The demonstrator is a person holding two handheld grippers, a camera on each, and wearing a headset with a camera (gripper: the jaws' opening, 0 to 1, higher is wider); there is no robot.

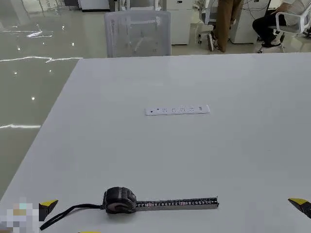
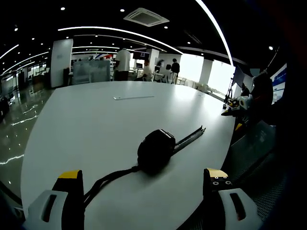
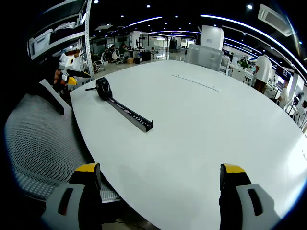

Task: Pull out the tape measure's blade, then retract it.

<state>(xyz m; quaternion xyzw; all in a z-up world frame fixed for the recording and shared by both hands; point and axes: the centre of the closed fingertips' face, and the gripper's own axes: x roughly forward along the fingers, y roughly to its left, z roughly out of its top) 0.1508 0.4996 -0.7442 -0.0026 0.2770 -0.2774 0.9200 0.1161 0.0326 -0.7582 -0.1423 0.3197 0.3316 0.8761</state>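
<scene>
Nearest of all, the left hand-held gripper (image 2: 144,175) is hanging with its jaws spread wide and holding nothing, its yellow tip peeking in at 8 o'clock in the head view, near the loose end of the strap (image 1: 63,216). Right in front of it the tape measure (image 1: 119,200) is lying on the white tabletop (image 1: 194,155) at 6 o'clock, near the front edge, its blade (image 1: 177,203) lying drawn out flat toward 3 o'clock. Over at 4 o'clock the right hand-held gripper (image 3: 160,168) is likewise gaping wide and empty, well apart from the blade's tip. Farther off, at 12 o'clock, a power strip (image 1: 177,110) is sitting mid-table. With the blade out and neither hand-held gripper touching it, the pull-out is looking done, so retraction is probably the step in hand; that is likely calling for the left hand-held gripper to close on the case and steady it while the blade is being let back in under control.
</scene>
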